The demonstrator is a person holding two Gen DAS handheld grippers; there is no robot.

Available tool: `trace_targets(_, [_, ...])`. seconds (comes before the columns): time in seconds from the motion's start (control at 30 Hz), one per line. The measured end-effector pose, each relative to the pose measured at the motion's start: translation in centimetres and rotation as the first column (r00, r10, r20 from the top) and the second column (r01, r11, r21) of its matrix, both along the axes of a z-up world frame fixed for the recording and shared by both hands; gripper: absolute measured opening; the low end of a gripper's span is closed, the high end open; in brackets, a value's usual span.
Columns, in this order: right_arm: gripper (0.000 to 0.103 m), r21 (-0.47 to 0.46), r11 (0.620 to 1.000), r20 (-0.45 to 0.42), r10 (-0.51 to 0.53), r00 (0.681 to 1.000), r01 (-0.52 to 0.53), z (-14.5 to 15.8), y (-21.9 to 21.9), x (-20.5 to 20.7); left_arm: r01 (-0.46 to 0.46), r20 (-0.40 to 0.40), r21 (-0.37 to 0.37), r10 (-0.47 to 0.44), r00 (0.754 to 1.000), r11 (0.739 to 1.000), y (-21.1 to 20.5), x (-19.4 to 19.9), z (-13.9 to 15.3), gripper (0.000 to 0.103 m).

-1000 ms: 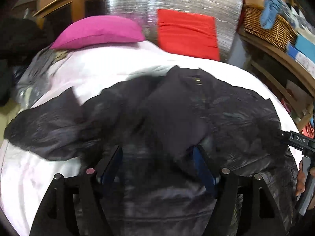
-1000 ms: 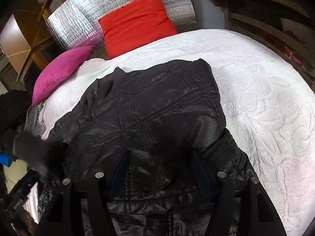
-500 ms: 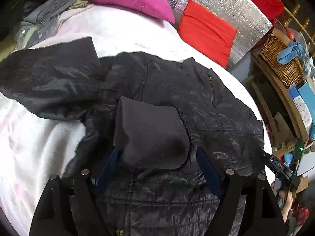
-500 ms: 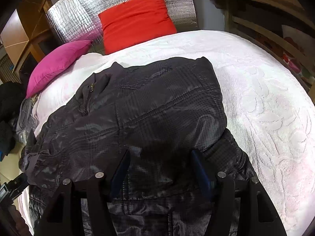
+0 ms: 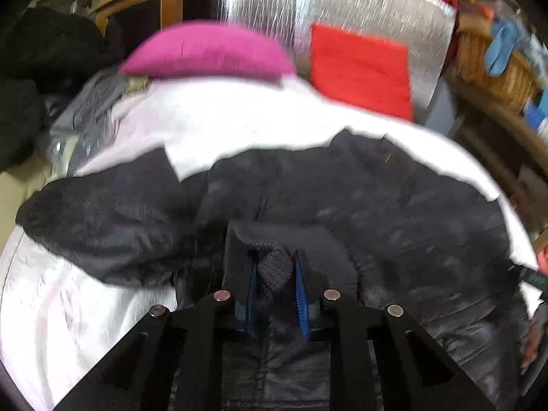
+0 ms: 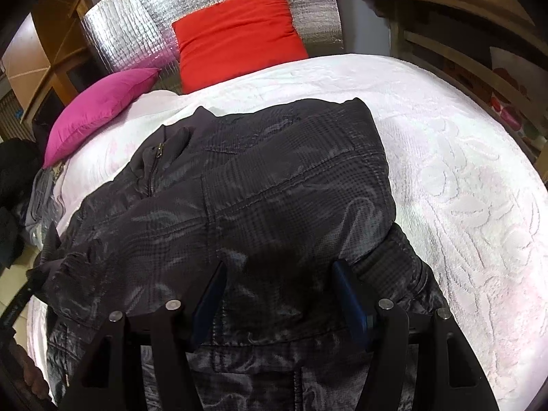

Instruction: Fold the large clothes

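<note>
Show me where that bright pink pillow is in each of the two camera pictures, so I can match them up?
Left wrist view: the pink pillow lies top centre, blurred, at the far end of the bed.
Right wrist view: the pink pillow sits at the left, beyond the black jacket.
Shared landmark: the red cushion leaning on the silver panel, just right of the pillow in both.

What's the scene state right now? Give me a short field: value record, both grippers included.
garment: dark jacket spread on the white bedspread, collar toward the pillows
left gripper: shut on the jacket's ribbed knit cuff
right gripper: open, low over the jacket's lower body, nothing between the fingers
sleeve: one sleeve lies out to the side across the bedspread
pillows: magenta pillow and red pillow at the head of the bed
image quality: left wrist view motion-blurred
</note>
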State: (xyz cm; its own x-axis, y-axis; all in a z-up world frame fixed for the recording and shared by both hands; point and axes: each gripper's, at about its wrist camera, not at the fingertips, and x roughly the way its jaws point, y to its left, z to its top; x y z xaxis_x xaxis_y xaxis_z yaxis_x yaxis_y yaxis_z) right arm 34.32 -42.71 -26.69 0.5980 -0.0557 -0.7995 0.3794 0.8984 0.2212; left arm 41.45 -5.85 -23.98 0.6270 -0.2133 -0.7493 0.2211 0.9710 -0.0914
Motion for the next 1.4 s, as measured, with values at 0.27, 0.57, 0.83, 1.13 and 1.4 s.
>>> trace_targets(0.27, [0.068,0.034,0.999,0.007,-0.017,1.000,0.017,0.1,-0.4,-0.1,-0.009,-0.075,-0.027,0.007,0.997,1.000,1.6,-0.1,0.4,0.059])
trace_targets(0.57, [0.068,0.029,0.999,0.017,-0.022,1.000,0.021,0.4,0.0,-0.3,-0.174,0.101,-0.068,0.181,0.978,0.982,10.1,-0.6,5.5,0.088])
trace_targets(0.83, [0.068,-0.070,0.996,0.183,0.071,0.981,-0.059,3.0,3.5,-1.1,-0.560,-0.035,-0.061,0.559,0.828,0.826,24.0,3.6,1.7,0.088])
trace_targets(1.13, [0.068,-0.114,0.984,0.206,0.159,0.965,-0.138,2.6,6.0,-0.6,-0.647,-0.240,-0.231,0.602,0.762,0.727,29.8,7.6,-3.9,0.088])
trace_targets(1.4, [0.068,-0.104,0.985,0.182,0.156,0.971,-0.139,1.7,5.9,-0.3,-0.648,-0.318,-0.347,0.565,0.761,0.678,31.1,10.6,-7.5,0.051])
